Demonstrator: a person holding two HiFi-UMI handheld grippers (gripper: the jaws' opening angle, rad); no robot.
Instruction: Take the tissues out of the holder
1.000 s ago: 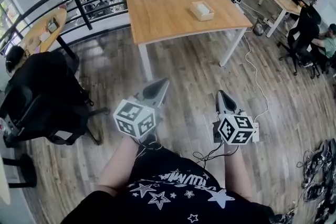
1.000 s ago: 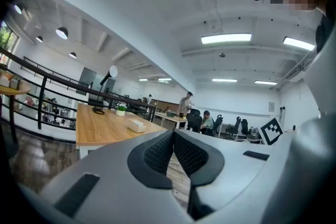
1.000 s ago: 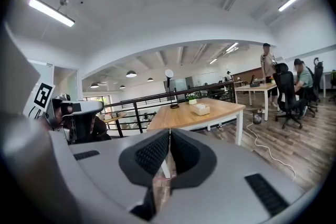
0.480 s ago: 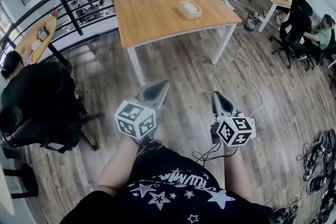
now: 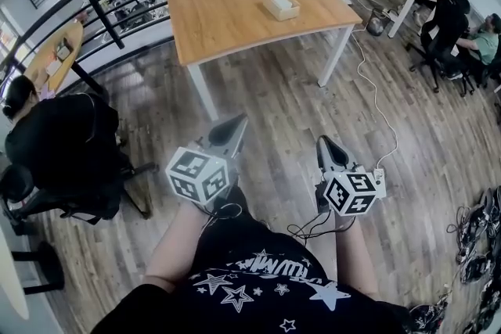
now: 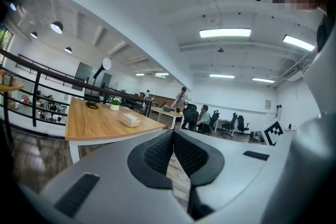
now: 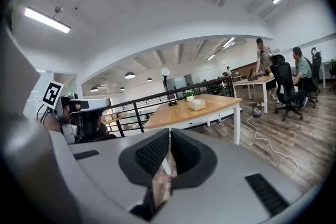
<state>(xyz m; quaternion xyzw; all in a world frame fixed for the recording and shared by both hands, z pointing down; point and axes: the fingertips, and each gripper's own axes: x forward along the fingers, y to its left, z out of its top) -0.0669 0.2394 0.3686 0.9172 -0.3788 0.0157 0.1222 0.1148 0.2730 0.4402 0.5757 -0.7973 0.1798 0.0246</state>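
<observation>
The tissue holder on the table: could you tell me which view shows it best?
The head view: the tissue holder is seen from above, its whole top visible. Both gripper views show it only small, distant and side-on.

Tissue holder (image 5: 281, 5): a pale, low rectangular box. It sits flat and upright on the wooden desk (image 5: 227, 16), in the right half of the desk top and set back from the near edge. White tissues (image 5: 279, 0) show at the top opening, inside the holder. Finer detail is too small to tell.
</observation>
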